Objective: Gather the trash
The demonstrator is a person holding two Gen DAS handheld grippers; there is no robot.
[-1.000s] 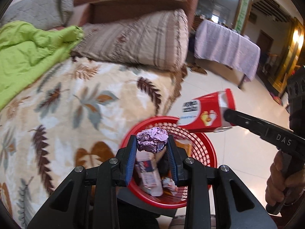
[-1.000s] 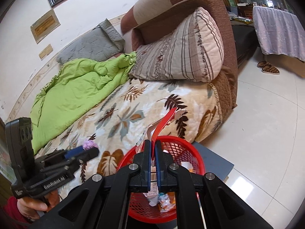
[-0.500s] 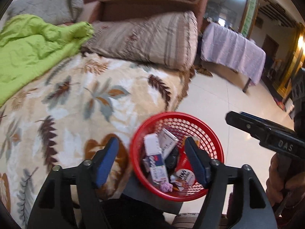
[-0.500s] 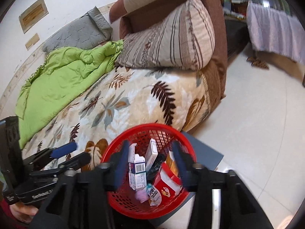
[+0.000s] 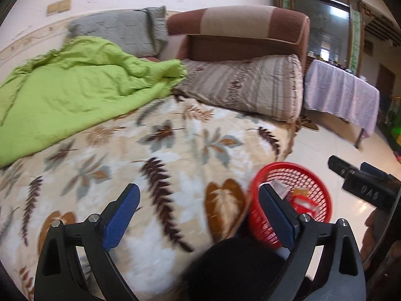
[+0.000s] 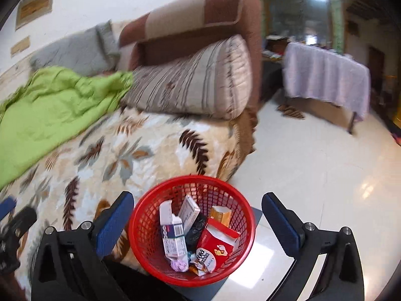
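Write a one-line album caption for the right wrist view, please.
Right gripper, jaws opening and empty, above red basket of boxes and wrappers beside leaf-print bedspread.

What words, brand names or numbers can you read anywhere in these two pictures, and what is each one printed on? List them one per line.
"DAS", seen upside down: on the right gripper's black body in the left wrist view.
"YANTIE" (uncertain, partly crumpled): on a wrapper in the red basket.
Print on the white and blue carton: too small to read.
Print on the red box: only a footprint emblem shows.
Wall plaques: too blurred.
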